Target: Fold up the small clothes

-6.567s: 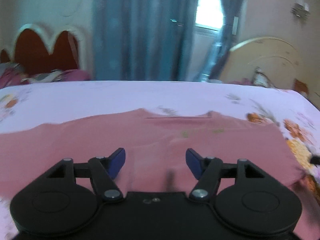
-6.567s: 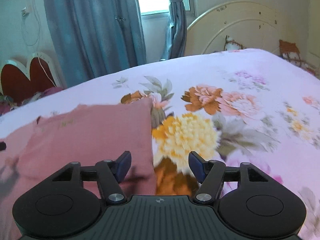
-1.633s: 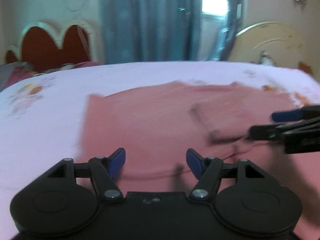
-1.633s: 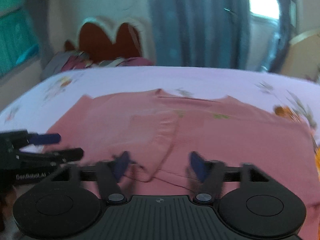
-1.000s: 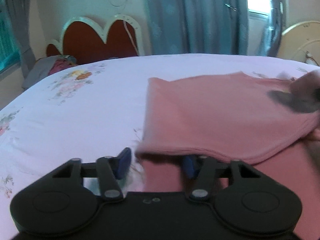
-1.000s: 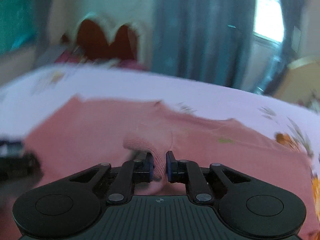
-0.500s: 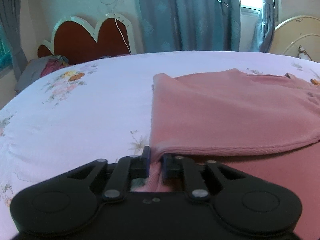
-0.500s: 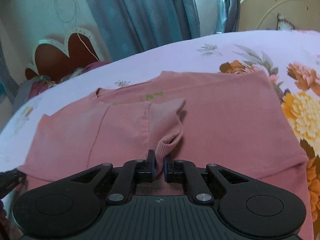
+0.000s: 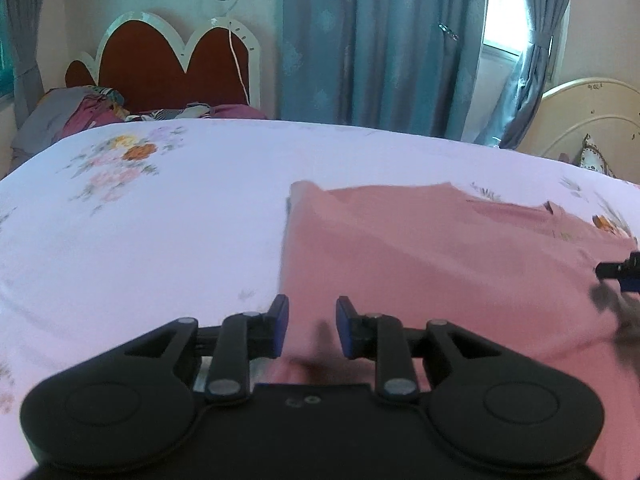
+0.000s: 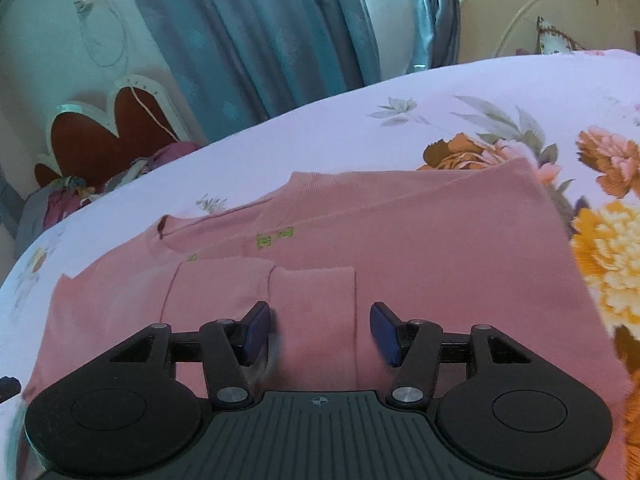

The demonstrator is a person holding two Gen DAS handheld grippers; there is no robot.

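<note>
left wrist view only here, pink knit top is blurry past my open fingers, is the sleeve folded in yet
Observer: Yes. In the right wrist view the pink knit top has its ribbed sleeve cuff lying flat across the body, between the fingers of the right gripper.
Operator: is the right gripper gripping that cuff
Observer: No, its jaws stand wide apart, with the cuff lying loose between them.
Operator: which end is the neck
Observer: The far end: small green labels show inside the collar, facing the blue curtains.
Operator: what's right of the top
Observer: Large orange and yellow printed flowers on the lilac bedsheet.
</note>
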